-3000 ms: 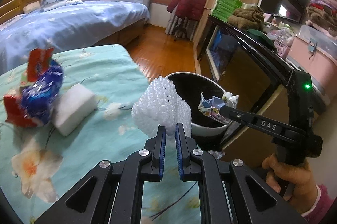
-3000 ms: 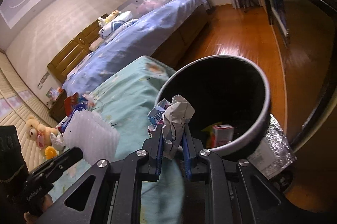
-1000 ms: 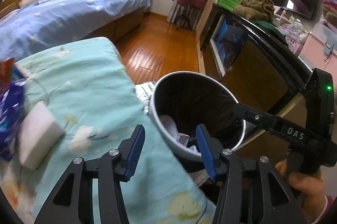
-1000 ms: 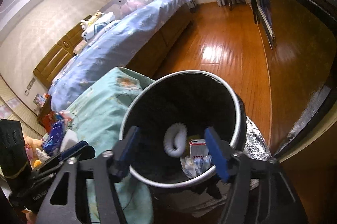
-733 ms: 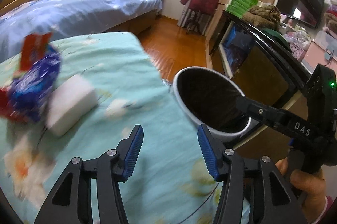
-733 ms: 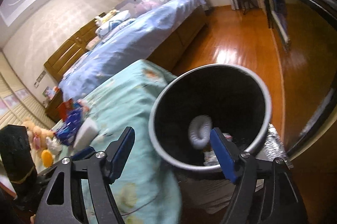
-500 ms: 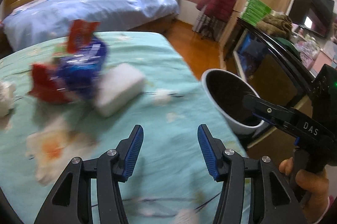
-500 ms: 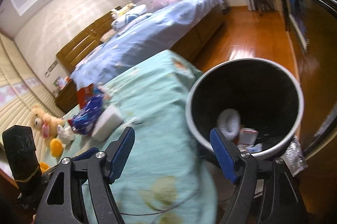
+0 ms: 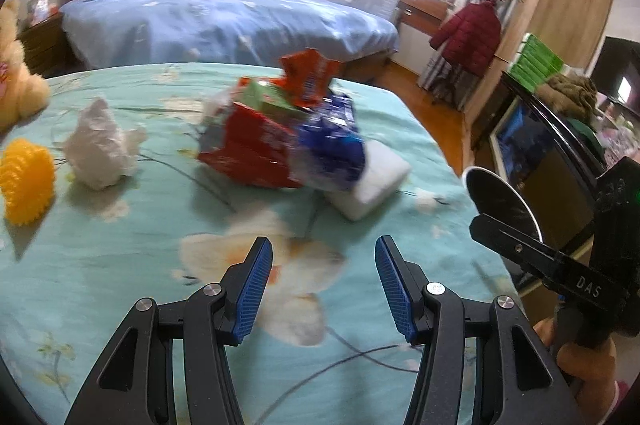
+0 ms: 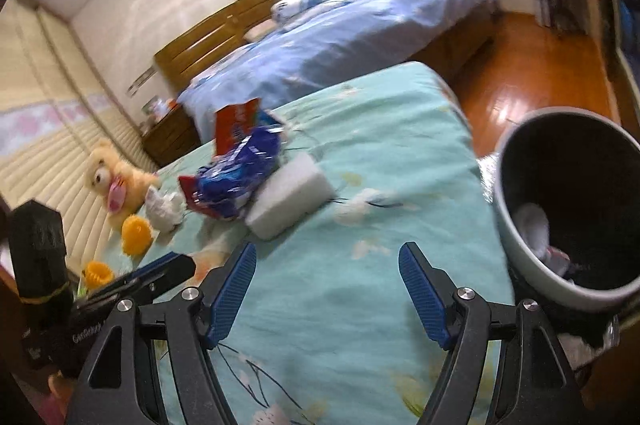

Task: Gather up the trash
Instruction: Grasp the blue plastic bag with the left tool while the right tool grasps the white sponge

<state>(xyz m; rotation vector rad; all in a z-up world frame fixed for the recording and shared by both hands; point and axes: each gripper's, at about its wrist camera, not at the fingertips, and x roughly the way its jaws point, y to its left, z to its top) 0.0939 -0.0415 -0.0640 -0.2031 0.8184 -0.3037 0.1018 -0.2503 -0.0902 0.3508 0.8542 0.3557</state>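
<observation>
Trash remaining on the teal floral bedspread [image 9: 120, 277], itemised. Red and blue snack wrappers [image 9: 280, 141], crumpled in one heap with a green carton among them, sit near the middle of the cover toward its far edge. White foam block [image 9: 368, 185] lies against the heap on the side nearer the bin, touching it. Crumpled white tissue [image 9: 100, 153] stands apart, toward the left edge, just beside a yellow spiky ball [image 9: 26, 181]. A plush bear [image 10: 116, 181] rests at the far left corner; probably not trash.

Bin [image 10: 520, 225]: dark inside, pale rim, on the floor just off the bedspread's right edge, likely set there so pieces can be carried across in one short swing. White netting and small scraps already lie at its bottom.

Left gripper [image 9: 320, 285]: jaws parted about halfway, nothing between them, pointed down at the bedspread short of the wrapper heap.

Right gripper [image 10: 326, 289]: jaws spread wider, empty, aimed at the cover near the foam block, bin at its right.

Judgement: both tools are free for the next pickup; the heap and the block look the nearest candidates.
</observation>
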